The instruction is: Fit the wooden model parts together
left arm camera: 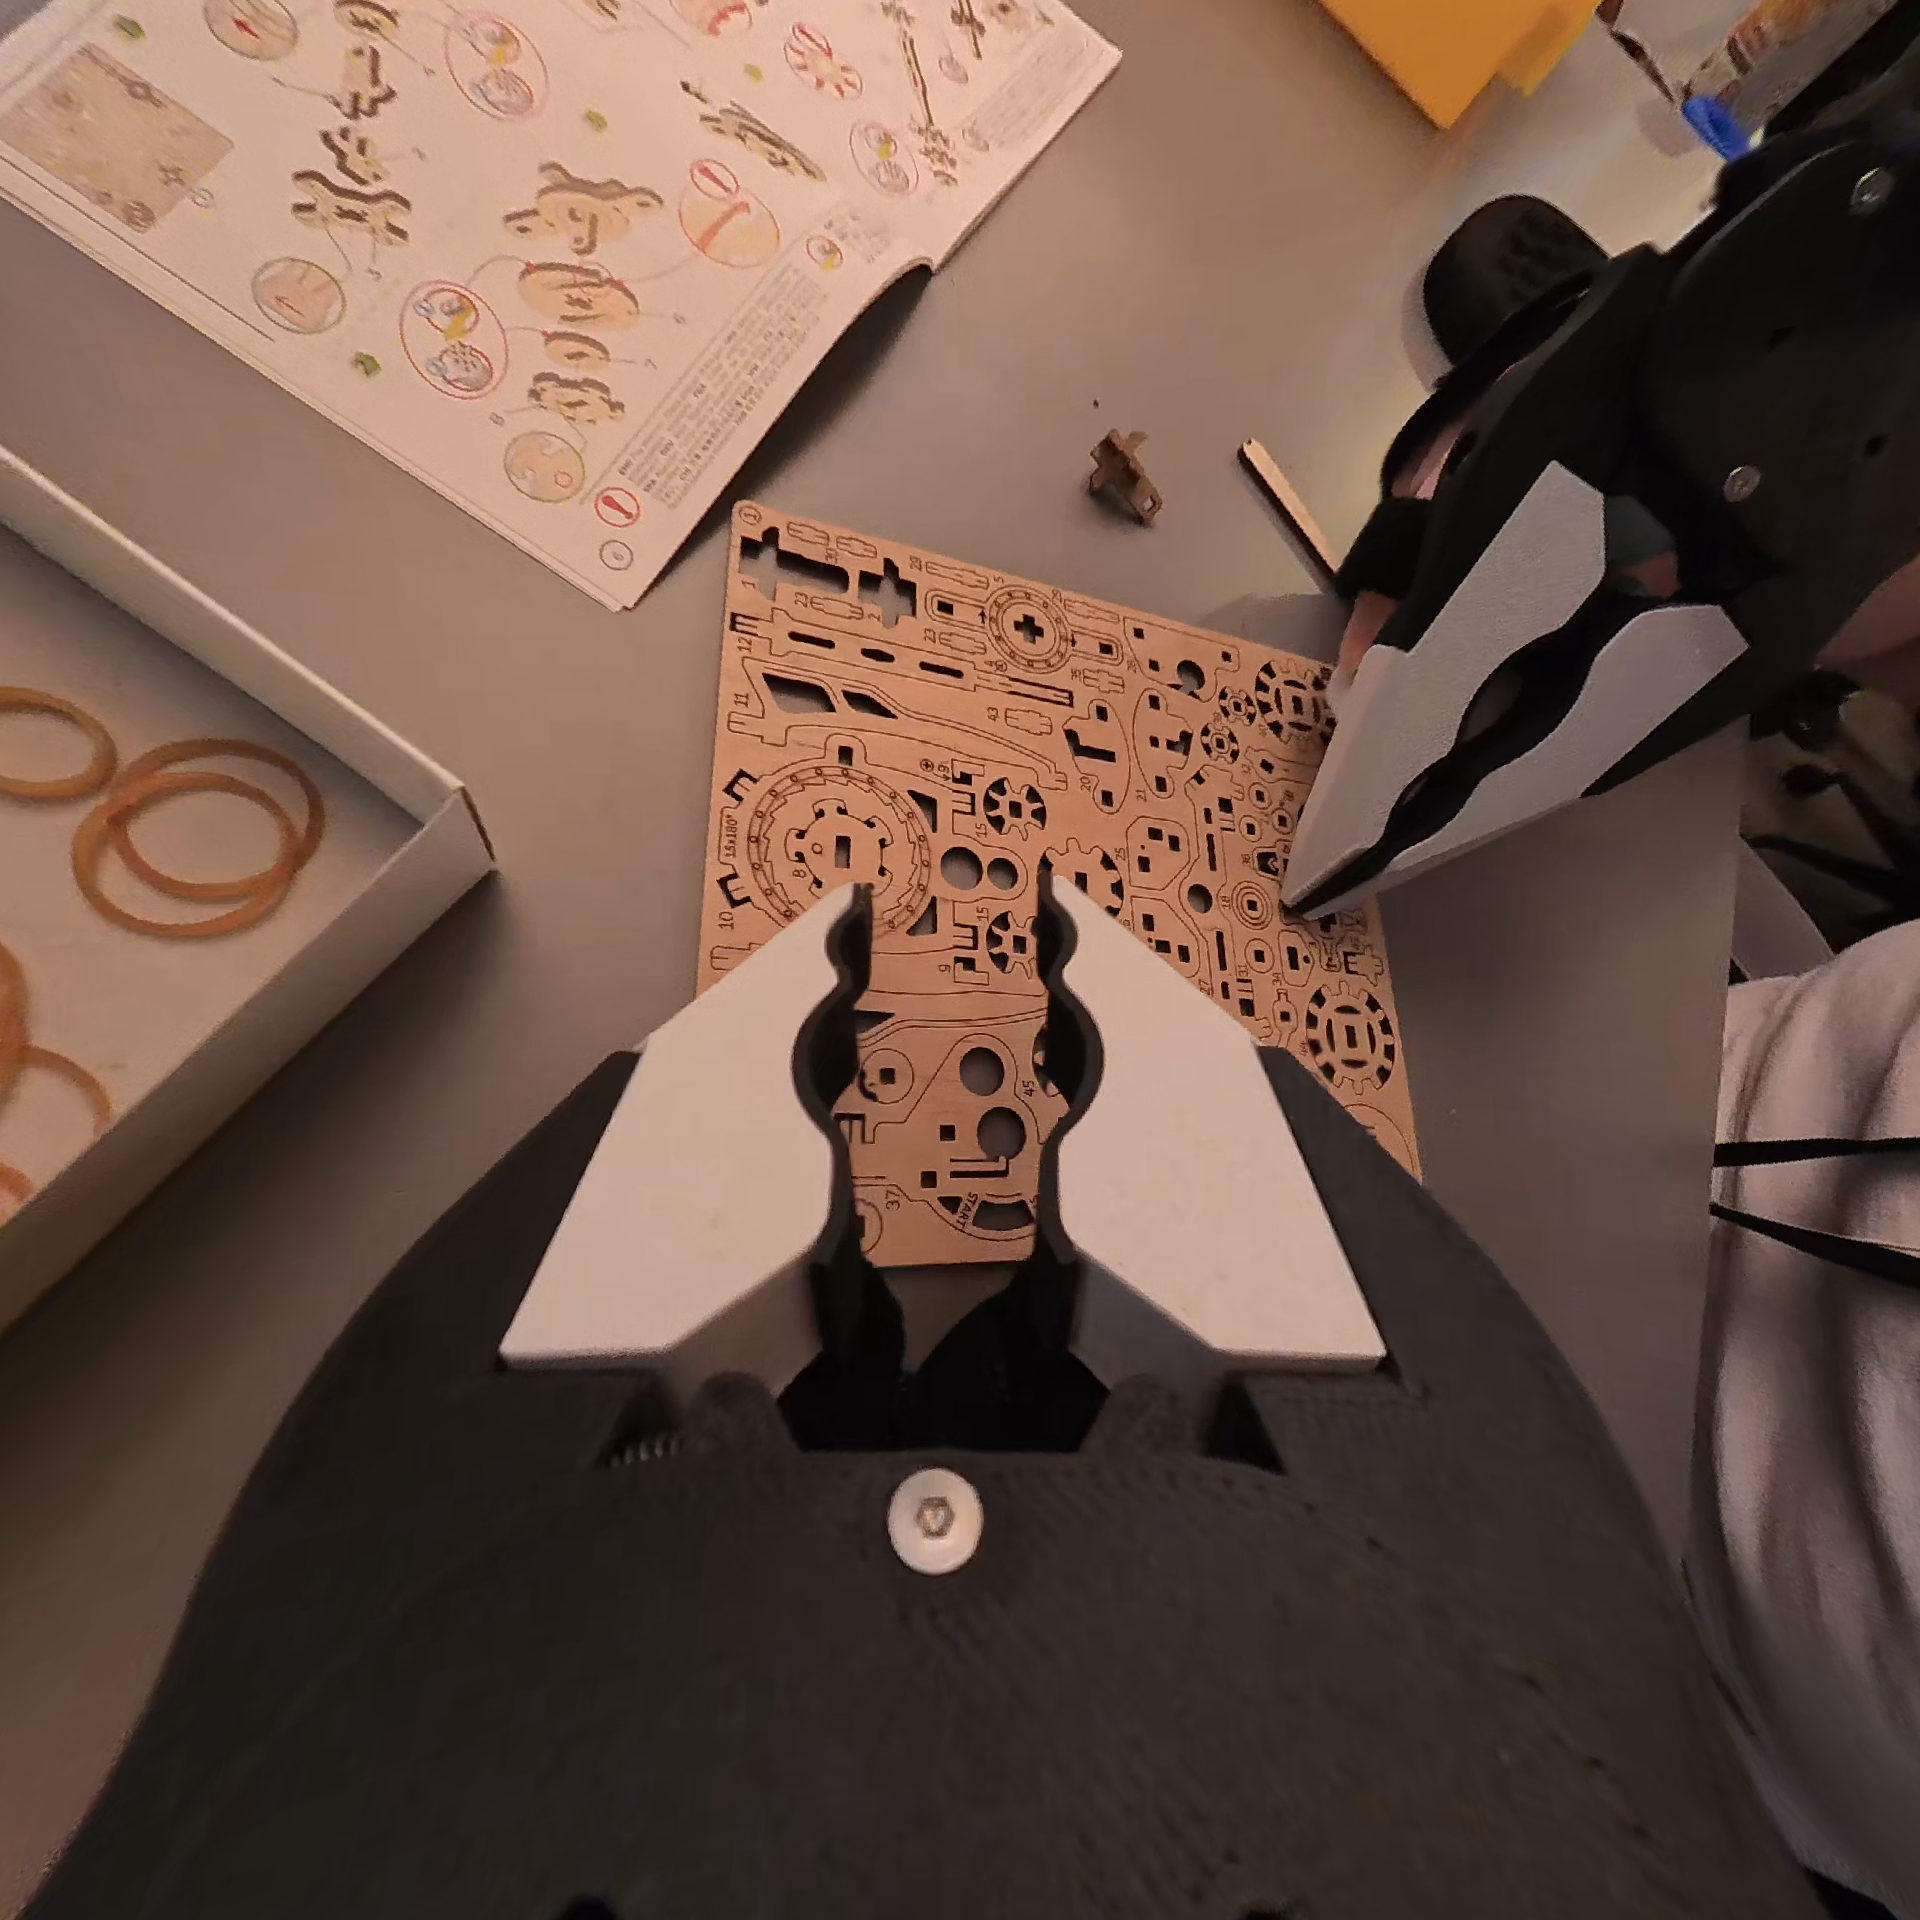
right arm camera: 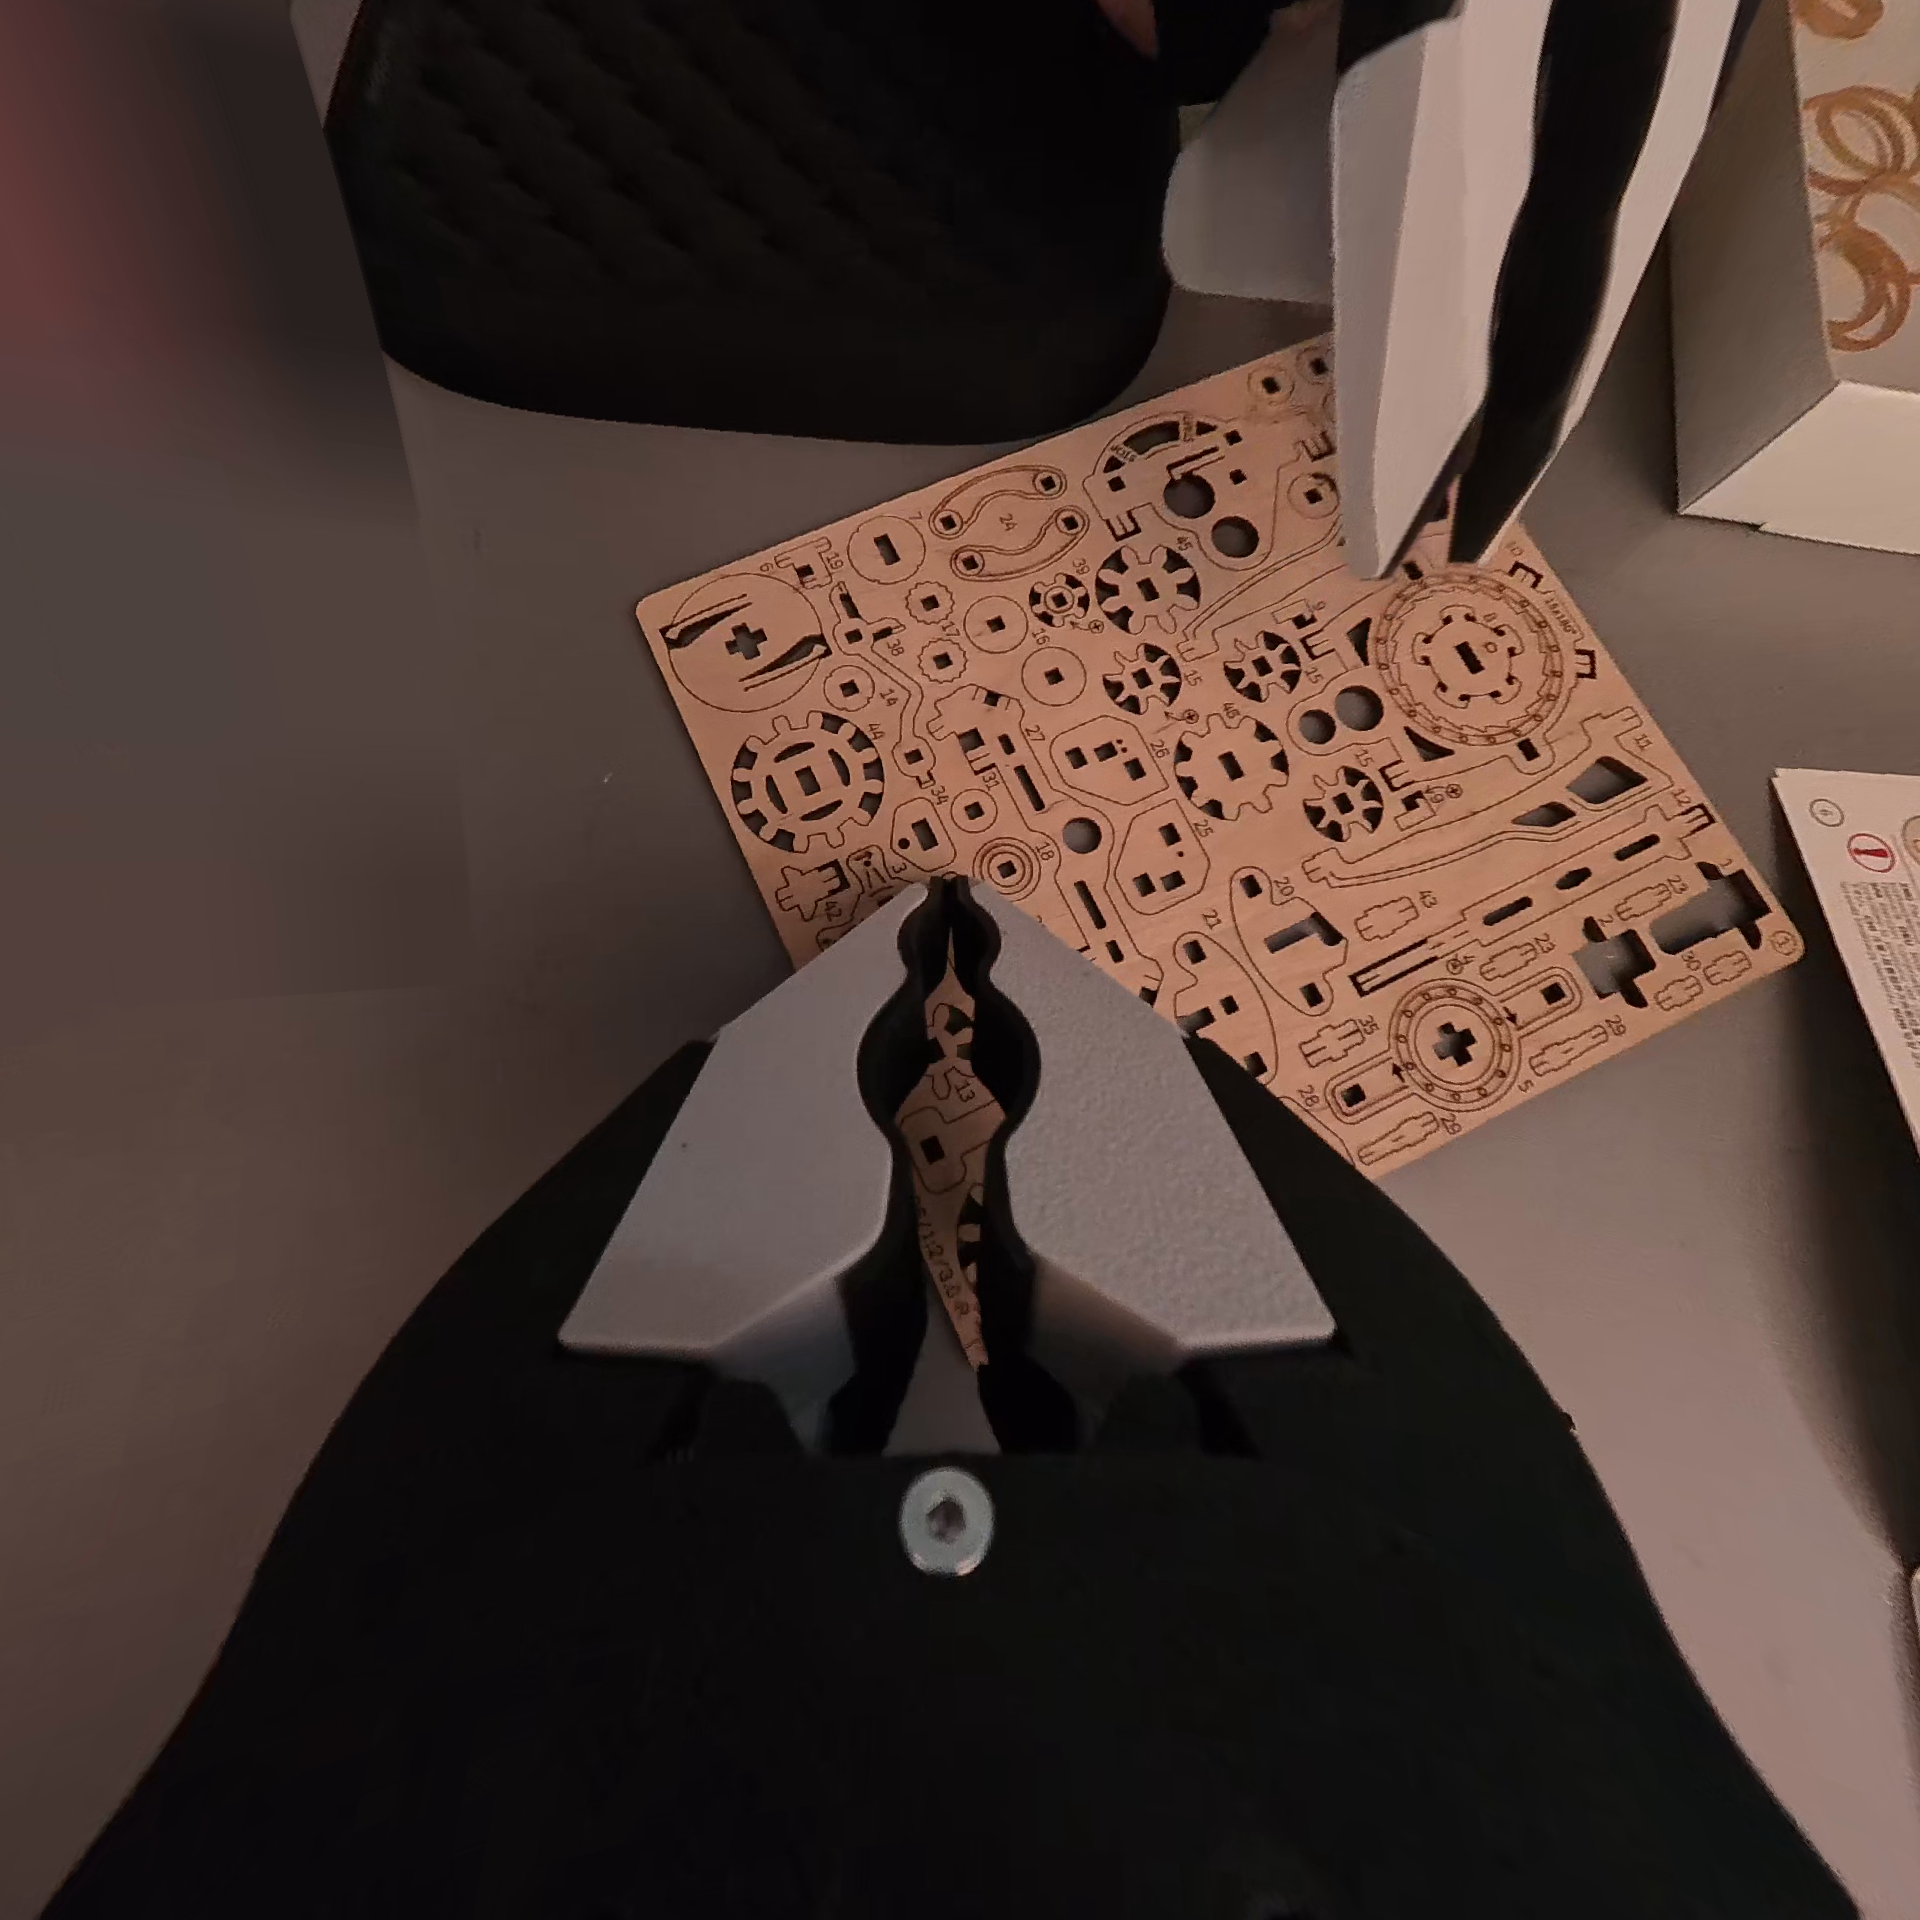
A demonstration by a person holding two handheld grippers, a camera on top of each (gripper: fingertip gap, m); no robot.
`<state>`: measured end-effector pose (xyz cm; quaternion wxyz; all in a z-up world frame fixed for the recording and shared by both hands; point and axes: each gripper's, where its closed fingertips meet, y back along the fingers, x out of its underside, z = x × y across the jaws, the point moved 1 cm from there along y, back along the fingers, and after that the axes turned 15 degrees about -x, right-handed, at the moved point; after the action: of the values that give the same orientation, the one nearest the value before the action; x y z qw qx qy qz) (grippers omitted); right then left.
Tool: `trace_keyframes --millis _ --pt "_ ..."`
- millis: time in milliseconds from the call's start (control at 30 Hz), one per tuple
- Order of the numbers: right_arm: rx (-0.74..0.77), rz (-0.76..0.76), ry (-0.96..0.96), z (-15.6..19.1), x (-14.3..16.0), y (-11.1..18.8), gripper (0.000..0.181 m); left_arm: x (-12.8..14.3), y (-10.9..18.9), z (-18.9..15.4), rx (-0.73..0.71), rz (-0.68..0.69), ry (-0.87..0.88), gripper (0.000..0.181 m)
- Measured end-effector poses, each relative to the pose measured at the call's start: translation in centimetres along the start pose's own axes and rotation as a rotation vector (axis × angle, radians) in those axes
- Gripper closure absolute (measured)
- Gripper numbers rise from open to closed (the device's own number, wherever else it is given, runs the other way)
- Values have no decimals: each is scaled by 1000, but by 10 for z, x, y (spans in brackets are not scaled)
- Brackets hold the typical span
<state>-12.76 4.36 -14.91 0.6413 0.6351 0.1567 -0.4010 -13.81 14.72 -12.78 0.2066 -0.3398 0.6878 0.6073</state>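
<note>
A laser-cut wooden parts sheet (left arm camera: 1091, 727) lies flat on the grey table, with gears and shaped pieces still in it and a few empty cut-outs at its far corner. My left gripper (left arm camera: 954, 894) is open and empty, hovering over the sheet's near half. My right gripper (right arm camera: 945, 888) is shut, its tips down on the sheet (right arm camera: 1143, 831) near one edge; I see nothing between them. The right gripper also shows in the left wrist view (left arm camera: 1299, 904), and the left gripper shows in the right wrist view (right arm camera: 1434, 551).
A small assembled wooden piece (left arm camera: 1122, 478) and a thin wooden stick (left arm camera: 1283, 499) lie beyond the sheet. An open instruction booklet (left arm camera: 520, 260) lies far left. A white box (left arm camera: 260, 665) with rubber bands (left arm camera: 197, 852) stands left. A black chair (right arm camera: 727, 208) is at the table edge. The right tips stand about 12 cm off the small assembled wooden piece (left arm camera: 1122, 478).
</note>
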Motion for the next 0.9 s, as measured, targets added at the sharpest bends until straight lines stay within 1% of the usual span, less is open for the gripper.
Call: trace_keyframes --millis 167,267,367,433,533,700,767,900 --pt "-52 -26 9 5 0 0 179 0 9 7 -29 -32 33 136" --pt "-30 -5 34 7 3 5 161 -2 15 13 -40 -30 48 125" --pt "-35 11 58 11 7 8 153 2 16 16 -40 25 54 120" --pt "-37 8 60 12 8 9 153 6 14 15 -29 75 68 119" --pt "-45 9 55 13 9 10 153 5 12 15 -34 73 113 120" --pt "-36 21 58 14 12 13 146 13 16 31 -133 140 176 117" --pt "-53 19 50 16 12 13 142 15 17 32 -134 159 207 117" --pt "-42 34 65 16 15 10 142 18 19 34 -123 192 256 117"
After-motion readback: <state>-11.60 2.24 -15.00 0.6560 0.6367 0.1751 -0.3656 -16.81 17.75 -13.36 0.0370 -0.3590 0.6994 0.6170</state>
